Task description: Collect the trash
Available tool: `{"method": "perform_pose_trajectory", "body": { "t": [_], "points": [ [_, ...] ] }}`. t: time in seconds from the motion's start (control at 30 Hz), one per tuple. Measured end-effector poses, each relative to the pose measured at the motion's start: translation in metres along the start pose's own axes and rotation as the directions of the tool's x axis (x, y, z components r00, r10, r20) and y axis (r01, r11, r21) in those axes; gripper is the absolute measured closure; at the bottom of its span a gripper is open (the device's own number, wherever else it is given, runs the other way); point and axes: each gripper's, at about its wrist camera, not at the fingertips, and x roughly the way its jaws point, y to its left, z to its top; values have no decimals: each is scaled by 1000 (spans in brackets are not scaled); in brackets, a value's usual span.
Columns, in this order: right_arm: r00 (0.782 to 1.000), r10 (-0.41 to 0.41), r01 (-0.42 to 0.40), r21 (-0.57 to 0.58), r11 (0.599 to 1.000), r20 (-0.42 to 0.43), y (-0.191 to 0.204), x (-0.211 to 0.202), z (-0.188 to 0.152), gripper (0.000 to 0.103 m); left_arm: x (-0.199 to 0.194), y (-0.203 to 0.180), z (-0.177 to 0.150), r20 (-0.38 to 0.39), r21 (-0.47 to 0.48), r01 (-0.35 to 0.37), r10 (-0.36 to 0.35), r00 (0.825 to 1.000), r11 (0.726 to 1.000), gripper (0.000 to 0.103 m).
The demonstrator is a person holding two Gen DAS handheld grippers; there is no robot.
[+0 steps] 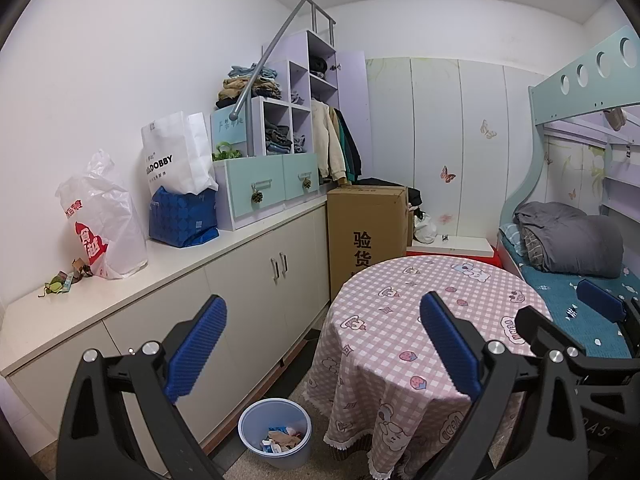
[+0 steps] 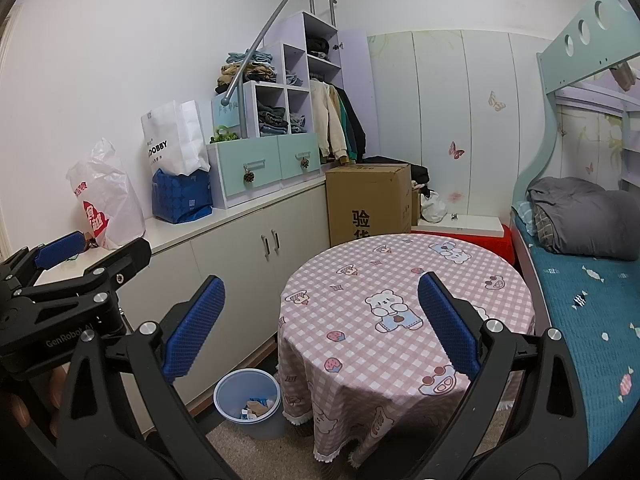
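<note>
Both the left hand-held gripper (image 1: 322,344) and the right hand-held gripper (image 2: 320,324) were spread wide and held nothing, hovering over the round table (image 1: 400,312) in its pink checked cloth. Trash (image 1: 66,280) (crumpled wrappers) lay on the white cabinet top (image 1: 168,268) beside a plastic bag (image 1: 104,220), and more sat in the blue bin (image 1: 276,432) on the floor

You have blue ribbed pads (image 1: 198,350) on black gripper arms. Your table wears a pink-and-white checked cloth (image 2: 400,300) printed with cartoon bears. The bin (image 1: 276,432) is pale blue, the cabinet (image 1: 240,292) cream-white, the drawers (image 1: 256,188) mint green, the bedsheet (image 2: 592,304) teal with candy prints, the box (image 2: 368,204) brown cardboard
</note>
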Motion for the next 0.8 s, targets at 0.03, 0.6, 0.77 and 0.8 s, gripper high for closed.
{"method": "perform_pose_trajectory", "body": {
  "t": [0.03, 0.6, 0.77, 0.8],
  "points": [
    [1000, 0, 0, 0, 1000, 0, 0, 0, 0, 8, 0, -1, 0, -1, 0, 1, -1, 1000, 1000, 8],
    [1000, 5, -5, 6, 1000, -9, 2, 1, -8, 8, 5, 6, -4, -16, 12, 0, 0, 1000, 1000, 8],
    [1000, 6, -6, 7, 1000, -15, 4, 2, -12, 8, 6, 8, -6, -22, 13, 0, 0, 1000, 1000, 8],
    [1000, 7, -7, 7, 1000, -17, 4, 1, -14, 8, 7, 8, -6, -23, 14, 1, -1, 1000, 1000, 8]
  ]
}}
